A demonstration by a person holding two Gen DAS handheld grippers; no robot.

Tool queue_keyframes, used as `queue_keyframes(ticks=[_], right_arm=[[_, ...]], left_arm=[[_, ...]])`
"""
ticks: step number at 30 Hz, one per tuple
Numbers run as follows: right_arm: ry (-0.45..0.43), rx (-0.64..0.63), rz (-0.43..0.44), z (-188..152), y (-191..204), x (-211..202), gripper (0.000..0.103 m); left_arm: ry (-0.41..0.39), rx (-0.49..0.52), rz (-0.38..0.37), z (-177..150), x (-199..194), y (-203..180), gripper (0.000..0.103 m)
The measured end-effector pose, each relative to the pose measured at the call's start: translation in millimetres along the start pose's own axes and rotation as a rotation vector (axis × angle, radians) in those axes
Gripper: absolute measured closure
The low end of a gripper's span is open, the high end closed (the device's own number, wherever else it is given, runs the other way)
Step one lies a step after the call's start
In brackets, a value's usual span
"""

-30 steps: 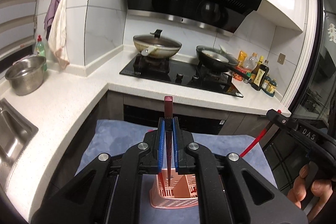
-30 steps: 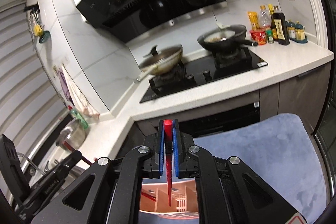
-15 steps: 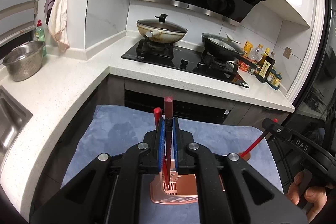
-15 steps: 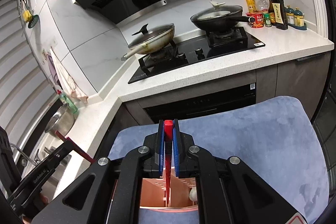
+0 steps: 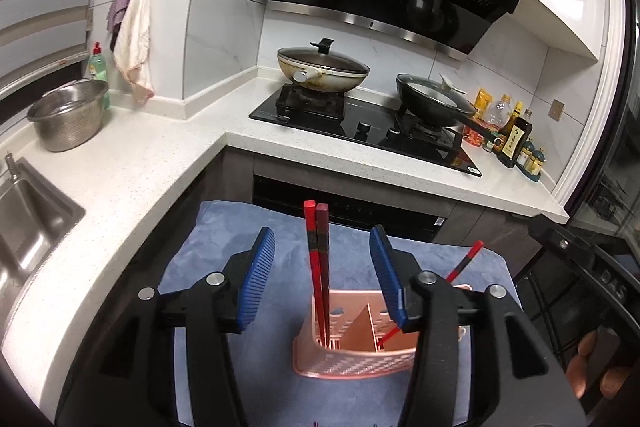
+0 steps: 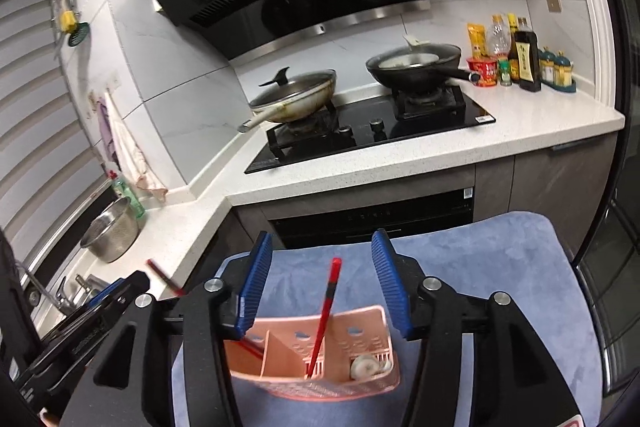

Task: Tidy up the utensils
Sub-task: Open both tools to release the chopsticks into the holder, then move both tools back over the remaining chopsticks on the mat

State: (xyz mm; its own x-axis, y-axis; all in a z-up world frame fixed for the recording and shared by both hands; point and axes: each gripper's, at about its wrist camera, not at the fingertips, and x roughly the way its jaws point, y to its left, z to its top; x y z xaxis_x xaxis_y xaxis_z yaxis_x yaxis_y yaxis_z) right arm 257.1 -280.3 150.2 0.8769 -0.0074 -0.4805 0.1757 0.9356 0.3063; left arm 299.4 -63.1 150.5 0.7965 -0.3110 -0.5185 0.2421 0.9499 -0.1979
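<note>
A pink plastic utensil holder point(image 5: 356, 359) stands on a blue mat point(image 5: 280, 267). Two red chopsticks point(image 5: 318, 267) stand upright in its left compartment, between the open fingers of my left gripper point(image 5: 322, 275), which touch nothing. A third red chopstick point(image 5: 464, 265) leans in the right side. In the right wrist view my right gripper point(image 6: 322, 279) is open above the holder point(image 6: 360, 339); a red chopstick point(image 6: 326, 311) leans free in the middle compartment. A small white round object point(image 6: 364, 367) lies in the right compartment.
White L-shaped counter point(image 5: 132, 163) with a steel bowl point(image 5: 68, 115) and sink point(image 5: 24, 211) at left. Black hob with a lidded wok point(image 5: 322, 67) and a frying pan point(image 5: 434, 99). Sauce bottles point(image 5: 516, 139) at far right. Range hood overhead.
Both grippers opened and let go of their chopsticks, which now stand in the pink holder. Both grippers have pulled back a little from the holder.
</note>
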Motion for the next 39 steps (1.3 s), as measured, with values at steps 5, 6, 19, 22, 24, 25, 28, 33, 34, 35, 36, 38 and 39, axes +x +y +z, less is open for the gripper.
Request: queue_keyframes(ticks=[5, 6, 19, 22, 24, 25, 28, 33, 34, 35, 36, 38, 39], right_arm=[[0.013, -0.047, 0.02, -14, 13, -39, 0.045], [0.023, -0.053, 0.022, -19, 15, -47, 0.045], [0.087, -0.174, -0.025, -110, 33, -129, 0.045], [0.123, -0.162, -0.023, -134, 30, -138, 0.045], [0.141, -0.146, -0.027, -148, 26, -144, 0.045], [0.152, -0.145, -0.033, -156, 23, -146, 0.045], [0.172, -0.147, -0.061, -176, 18, -151, 0.045], [0.228, -0.166, -0.121, -220, 7, -156, 0.045], [0.24, -0.162, -0.124, -226, 5, -156, 0.045], [0.256, -0.155, -0.129, -234, 1, -156, 0.045], [0.271, -0.145, -0.136, -241, -3, -155, 0.045], [0.296, -0.127, -0.14, -253, -10, -153, 0.045], [0.308, -0.12, -0.142, -259, -13, -152, 0.045]], left_arm=[[-0.004, 0.016, 0.027, -8, -32, -2, 0.056], [0.001, 0.024, 0.037, -12, -40, -3, 0.056], [0.062, 0.073, 0.045, -77, -103, -8, 0.045], [0.092, 0.074, 0.039, -97, -111, -9, 0.045], [0.109, 0.074, 0.042, -109, -115, -9, 0.045], [0.122, 0.075, 0.04, -115, -116, -9, 0.045], [0.153, 0.089, 0.04, -137, -120, -9, 0.045], [0.193, 0.121, 0.056, -175, -123, -6, 0.045], [0.211, 0.114, 0.054, -186, -122, -2, 0.045], [0.222, 0.111, 0.052, -193, -121, 1, 0.045], [0.237, 0.108, 0.052, -201, -120, 4, 0.045], [0.261, 0.106, 0.057, -216, -119, 9, 0.045], [0.274, 0.106, 0.057, -223, -118, 11, 0.045]])
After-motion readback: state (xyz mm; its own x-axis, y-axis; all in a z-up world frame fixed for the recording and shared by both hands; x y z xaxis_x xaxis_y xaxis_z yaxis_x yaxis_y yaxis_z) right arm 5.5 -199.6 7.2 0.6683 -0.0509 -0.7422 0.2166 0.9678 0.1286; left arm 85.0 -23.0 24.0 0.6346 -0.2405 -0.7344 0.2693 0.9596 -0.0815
